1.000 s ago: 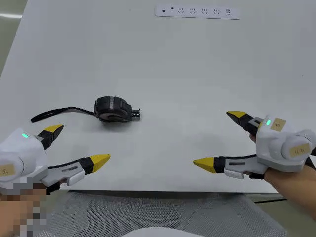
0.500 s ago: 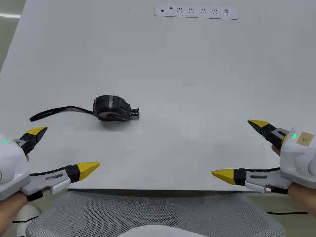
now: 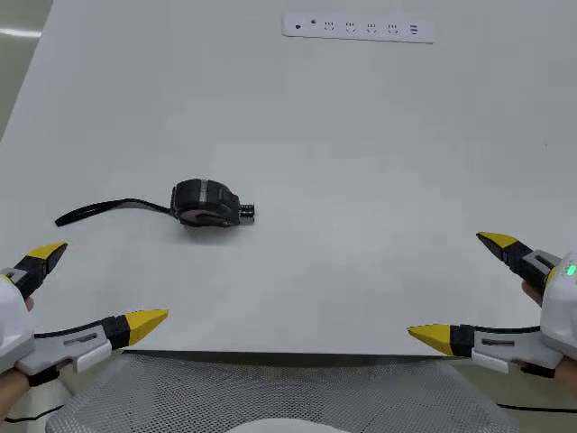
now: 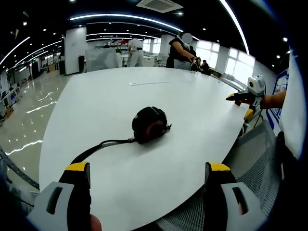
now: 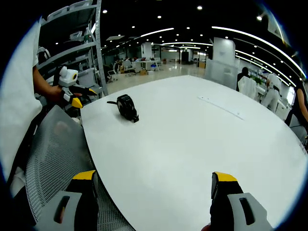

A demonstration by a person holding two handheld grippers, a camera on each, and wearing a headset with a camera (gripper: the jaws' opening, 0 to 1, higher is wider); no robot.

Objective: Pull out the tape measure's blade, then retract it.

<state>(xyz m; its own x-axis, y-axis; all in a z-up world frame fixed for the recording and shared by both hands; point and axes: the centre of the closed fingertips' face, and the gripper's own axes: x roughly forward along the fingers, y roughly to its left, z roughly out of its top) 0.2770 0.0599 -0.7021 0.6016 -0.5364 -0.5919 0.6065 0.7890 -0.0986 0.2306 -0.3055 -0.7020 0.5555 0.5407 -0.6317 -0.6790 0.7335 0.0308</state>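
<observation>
On table (image 3: 379, 162), one tape measure (image 3: 206, 204) (untouched)

Table (image 3: 379, 162) smooth matt white; tape measure (image 3: 205, 202) dull black plastic.

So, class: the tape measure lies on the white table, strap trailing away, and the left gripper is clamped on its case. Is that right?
No. The left gripper is open and clear of the tape measure; the left gripper view shows it. The rest holds.
</observation>
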